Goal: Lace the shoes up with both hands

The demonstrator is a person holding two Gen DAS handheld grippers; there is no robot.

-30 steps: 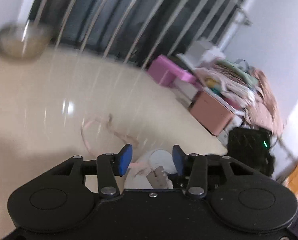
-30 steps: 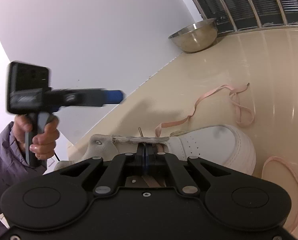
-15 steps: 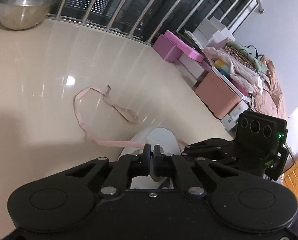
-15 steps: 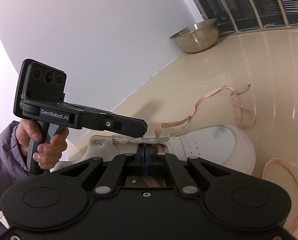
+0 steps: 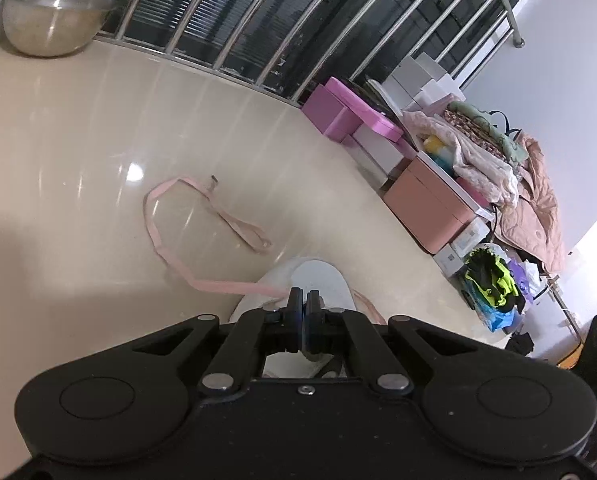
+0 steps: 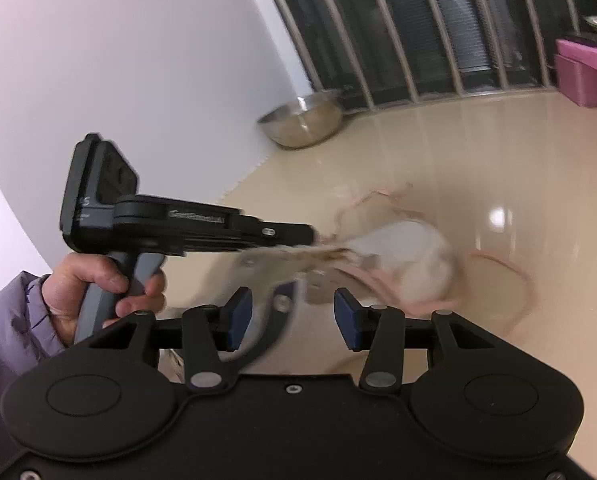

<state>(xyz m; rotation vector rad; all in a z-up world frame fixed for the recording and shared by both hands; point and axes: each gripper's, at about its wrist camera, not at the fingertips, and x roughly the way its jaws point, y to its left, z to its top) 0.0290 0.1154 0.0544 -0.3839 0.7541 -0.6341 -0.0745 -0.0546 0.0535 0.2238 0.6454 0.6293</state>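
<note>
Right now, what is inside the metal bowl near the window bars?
The metal bowl shows only its dull, brownish inner wall in the left wrist view; its near rim hides the bottom, so contents cannot be confirmed.

Your left wrist view is sharp and evenly lit, with a glare spot on the glossy floor (image 5: pixel 134 170) left of centre. Your right wrist view smears the white shoe (image 6: pixel 410 258) mid-frame; railings bow at both edges.

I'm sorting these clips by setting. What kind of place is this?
Most likely a home, on the floor of a room or enclosed balcony: glossy beige tile floor, a barred window, and stacked storage boxes piled with clothes along the wall.
</note>
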